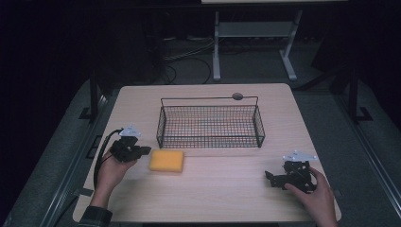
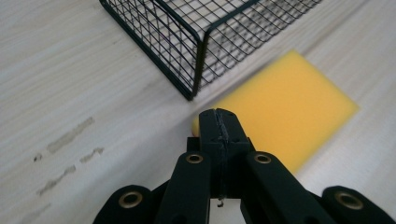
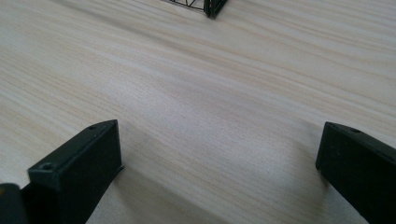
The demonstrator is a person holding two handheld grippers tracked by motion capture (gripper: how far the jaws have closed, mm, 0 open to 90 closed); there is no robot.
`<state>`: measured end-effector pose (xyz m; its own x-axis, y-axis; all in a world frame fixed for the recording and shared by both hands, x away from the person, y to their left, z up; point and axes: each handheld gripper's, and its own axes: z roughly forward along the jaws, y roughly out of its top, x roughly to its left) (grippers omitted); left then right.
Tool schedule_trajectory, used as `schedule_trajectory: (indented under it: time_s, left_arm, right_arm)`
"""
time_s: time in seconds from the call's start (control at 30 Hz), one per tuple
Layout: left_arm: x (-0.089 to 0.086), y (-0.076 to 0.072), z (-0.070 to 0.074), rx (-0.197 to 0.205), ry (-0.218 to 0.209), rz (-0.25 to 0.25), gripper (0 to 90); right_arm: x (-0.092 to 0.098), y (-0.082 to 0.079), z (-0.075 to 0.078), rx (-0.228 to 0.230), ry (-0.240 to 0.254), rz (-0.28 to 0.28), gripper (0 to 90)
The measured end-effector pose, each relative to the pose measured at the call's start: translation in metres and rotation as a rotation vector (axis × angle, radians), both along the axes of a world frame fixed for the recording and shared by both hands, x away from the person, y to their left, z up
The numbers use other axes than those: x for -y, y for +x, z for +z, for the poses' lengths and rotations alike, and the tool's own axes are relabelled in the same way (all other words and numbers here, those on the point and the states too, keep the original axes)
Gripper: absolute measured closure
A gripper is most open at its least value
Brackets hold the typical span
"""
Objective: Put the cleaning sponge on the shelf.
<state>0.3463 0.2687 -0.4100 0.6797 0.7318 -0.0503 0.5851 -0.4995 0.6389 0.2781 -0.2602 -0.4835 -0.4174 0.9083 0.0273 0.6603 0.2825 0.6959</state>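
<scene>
A yellow sponge (image 1: pixel 166 161) lies flat on the wooden table (image 1: pixel 227 194), just in front of the left corner of an empty black wire basket (image 1: pixel 210 141). My left gripper (image 1: pixel 143 151) is held at the sponge's left edge, shut, with nothing between its jaws. In the left gripper view its closed tips (image 2: pixel 219 125) hover over the near corner of the sponge (image 2: pixel 285 116), with the basket corner (image 2: pixel 198 60) beyond. My right gripper (image 1: pixel 270 178) rests at the table's right front, open and empty; in its own view the jaws (image 3: pixel 219 158) stand wide apart over bare wood.
A small round dark disc (image 1: pixel 237 96) sits at the table's far edge behind the basket. A white metal stand (image 1: pixel 255 33) and cables are on the floor beyond. The basket's corner (image 3: pixel 212 7) shows far ahead in the right gripper view.
</scene>
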Motion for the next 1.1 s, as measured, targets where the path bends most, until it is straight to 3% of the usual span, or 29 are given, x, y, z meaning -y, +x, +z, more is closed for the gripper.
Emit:
schedule_trajectory:
  time_s: [0.5,0.83,1.1]
  left_arm:
    - [0.006,0.03,-0.014,-0.027,0.015,0.038,89.7]
    - [0.011,0.03,-0.018,-0.052,0.035,0.022,89.7]
    - [0.009,0.021,-0.02,-0.061,0.039,0.015,89.7]
  right_arm:
    - [0.0,0.0,0.0,0.0,0.0,0.0,0.0]
    - [0.0,0.0,0.0,0.001,0.0,0.0,0.0]
    - [0.0,0.0,0.0,0.001,0.0,0.0,0.0]
